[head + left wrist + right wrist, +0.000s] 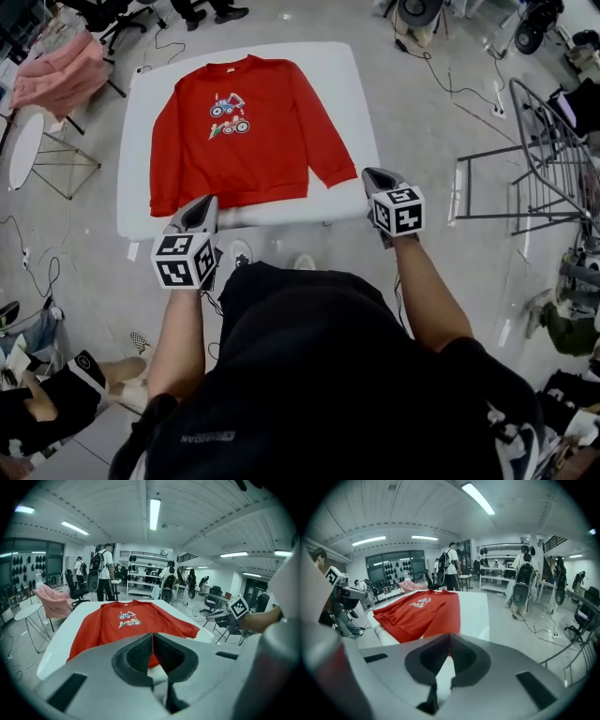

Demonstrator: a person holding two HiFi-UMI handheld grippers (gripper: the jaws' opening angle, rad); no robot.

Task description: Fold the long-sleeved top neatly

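A red long-sleeved top (pixel 239 131) with a small printed picture on its chest lies spread flat, front up, on the white table (pixel 356 103), collar at the far end and both sleeves down along its sides. My left gripper (pixel 208 202) hovers shut and empty just off the near edge, by the hem's left corner. My right gripper (pixel 371 173) is shut and empty off the table's near right corner, close to the right cuff. In the left gripper view the top (pixel 126 623) lies beyond the closed left gripper (pixel 153 635). The right gripper view shows the top (pixel 422 613) past the closed right gripper (pixel 449 635).
A pink cloth (pixel 61 70) hangs over a chair at the far left, beside a round white side table (pixel 23 150). A metal rack (pixel 544 159) stands at the right. Cables trail on the floor. Several people (pixel 103 569) stand beyond the table's far end.
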